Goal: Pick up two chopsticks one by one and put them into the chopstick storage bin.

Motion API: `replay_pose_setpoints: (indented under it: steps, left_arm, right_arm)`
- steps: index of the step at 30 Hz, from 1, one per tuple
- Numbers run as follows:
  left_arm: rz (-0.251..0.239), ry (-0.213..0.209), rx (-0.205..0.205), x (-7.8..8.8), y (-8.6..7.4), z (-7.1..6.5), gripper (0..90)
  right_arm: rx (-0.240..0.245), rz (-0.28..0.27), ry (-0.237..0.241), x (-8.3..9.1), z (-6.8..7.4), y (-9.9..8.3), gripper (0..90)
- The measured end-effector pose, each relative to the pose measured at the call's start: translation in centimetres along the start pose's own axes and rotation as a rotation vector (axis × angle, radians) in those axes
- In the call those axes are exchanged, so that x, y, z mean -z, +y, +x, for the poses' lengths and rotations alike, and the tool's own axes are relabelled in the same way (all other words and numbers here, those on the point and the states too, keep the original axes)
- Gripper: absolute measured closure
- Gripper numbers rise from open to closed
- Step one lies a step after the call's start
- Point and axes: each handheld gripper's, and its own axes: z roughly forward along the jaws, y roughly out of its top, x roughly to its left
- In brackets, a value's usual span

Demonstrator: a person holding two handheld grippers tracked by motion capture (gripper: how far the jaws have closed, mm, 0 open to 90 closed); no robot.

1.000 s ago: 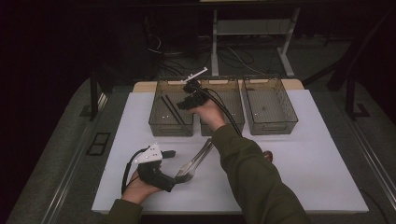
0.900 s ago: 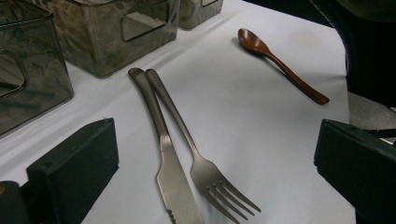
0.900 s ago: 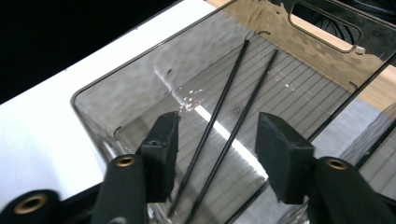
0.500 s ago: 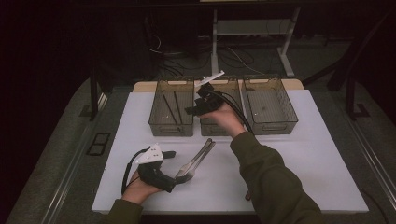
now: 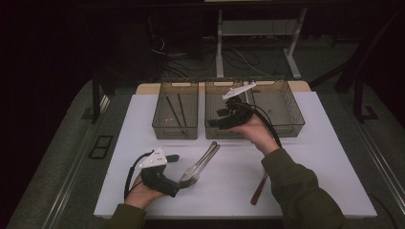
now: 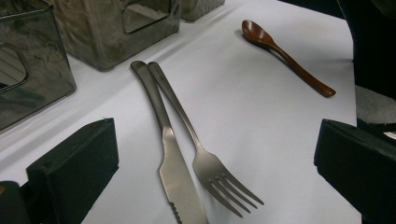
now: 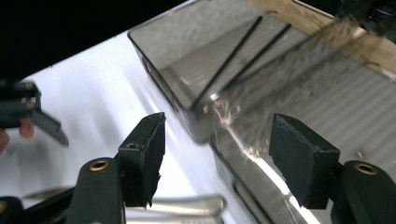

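On the white table [image 5: 329, 157], three smoky clear bins in a row at the far side: left bin [image 5: 175, 125] with two dark sticks [image 5: 174, 110] lying inside, middle bin [image 5: 216, 128], right bin [image 5: 282, 114]. Over the middle bin, the right gripper [image 5: 220, 119] held in the air by the right hand [image 5: 253, 131], pointing toward the left bin, jaws wide apart and holding nothing; in the right gripper view, left bin [image 7: 201, 60] and middle bin [image 7: 317, 107] between and beyond the jaws. Near the front edge, the left gripper [image 5: 177, 168] resting low in the left hand [image 5: 141, 193], jaws apart and empty. Just ahead of the jaws, a metal knife [image 6: 170, 163] and a metal fork [image 6: 201, 158] side by side, handles touching at the far ends, toward the bins. Farther right on the table, well apart from both, a brown wooden spoon [image 6: 287, 56], also seen partly beside the right sleeve [image 5: 260, 186].
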Motion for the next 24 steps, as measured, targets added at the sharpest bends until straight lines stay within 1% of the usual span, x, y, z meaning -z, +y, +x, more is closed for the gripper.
replay_pose_setpoints:
  steps: [1, 2, 3, 8, 11, 14, 17, 20, 23, 24]
  left_arm:
    - [0.001, 0.001, 0.001, 0.0, 0.0, 0.0, 0.0]
    - [0.0, 0.002, 0.003, 0.0, 0.0, 0.0, 0.0]
    - [0.0, 0.003, 0.004, 0.0, 0.0, 0.0, 0.0]
    - [0.004, 0.006, 0.006, 0.0, -0.1, -0.1, 0.0]
    - [0.006, 0.007, 0.006, 0.1, -0.1, -0.1, 0.0]
    - [0.004, 0.009, 0.01, 0.2, -0.1, -0.1, 0.0]
    - [0.002, 0.012, 0.01, 0.3, -0.1, -0.1, 0.0]
    - [0.004, 0.014, 0.01, 0.2, -0.1, -0.2, 0.0]
    - [0.006, 0.015, 0.013, 0.2, -0.2, -0.1, 0.0]
    - [0.005, 0.014, 0.014, 0.3, -0.2, -0.1, 0.0]
  right_arm:
    - [-0.016, 0.0, 0.008, 0.4, -0.1, -0.4, 35.7]
    - [-0.009, -0.008, 0.017, 0.6, -0.2, -0.8, 35.7]
    - [-0.015, -0.013, 0.019, 1.0, -0.2, -1.1, 35.3]
    - [0.024, -0.031, 0.042, 2.6, -0.2, -3.1, 34.4]
    - [0.014, -0.044, 0.047, 3.6, -0.1, -4.4, 34.3]
    - [0.019, -0.057, 0.044, 4.7, 0.0, -5.8, 34.2]
    - [0.011, -0.075, 0.043, 5.9, 0.1, -7.1, 34.0]
    - [0.004, -0.082, 0.032, 7.1, 0.1, -8.4, 33.2]
    - [-0.013, -0.097, 0.022, 8.3, 0.0, -9.9, 33.2]
    - [-0.023, -0.1, 0.025, 8.6, -0.1, -10.3, 33.2]
